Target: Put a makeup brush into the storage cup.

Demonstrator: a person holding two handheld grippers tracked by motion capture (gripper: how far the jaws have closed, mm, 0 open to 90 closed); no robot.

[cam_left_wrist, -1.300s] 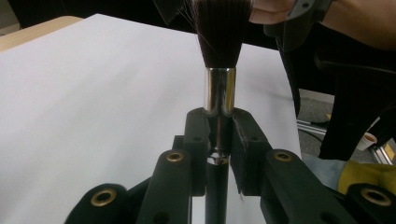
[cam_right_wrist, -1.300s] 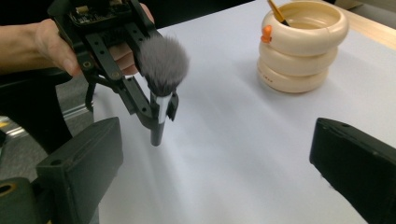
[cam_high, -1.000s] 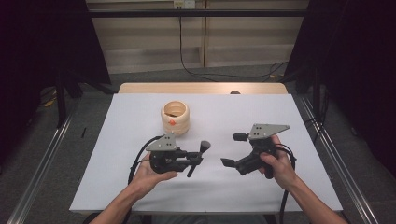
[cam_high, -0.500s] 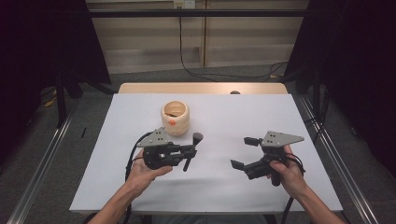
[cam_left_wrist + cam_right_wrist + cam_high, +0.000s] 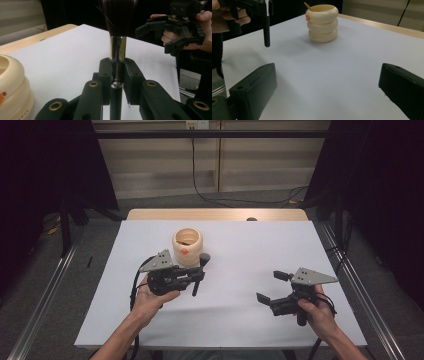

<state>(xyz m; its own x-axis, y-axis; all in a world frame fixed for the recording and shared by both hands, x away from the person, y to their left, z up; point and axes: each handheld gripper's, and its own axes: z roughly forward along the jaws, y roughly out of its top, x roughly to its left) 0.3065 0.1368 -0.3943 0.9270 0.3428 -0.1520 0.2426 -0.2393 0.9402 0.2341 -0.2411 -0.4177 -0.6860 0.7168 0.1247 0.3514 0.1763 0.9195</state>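
Note:
My left gripper (image 5: 196,276) is shut on a black-handled makeup brush (image 5: 199,270) and holds it above the white table cover just in front of a cream ribbed pot (image 5: 187,246). In the left gripper view the pads clamp the brush (image 5: 118,47) at the bottom of its silver ferrule, with the dark bristles pointing away; the pot (image 5: 12,85) is at the left edge. My right gripper (image 5: 267,286) hovers open and holds nothing near the table's front right. Its view shows both jaws wide apart (image 5: 327,82), the pot (image 5: 322,23) ahead and the brush handle (image 5: 266,30) hanging at upper left.
A white sheet (image 5: 240,240) covers the table, with a strip of bare wood (image 5: 215,214) along the far edge. A thin wooden stick (image 5: 308,6) leans inside the pot. Metal rails run along both sides of the table, and cables lie on the floor beyond.
My right hand has moved to the right, down and toward the table's near edge, jaws still open. The left gripper with the brush has shifted slightly toward the pot.

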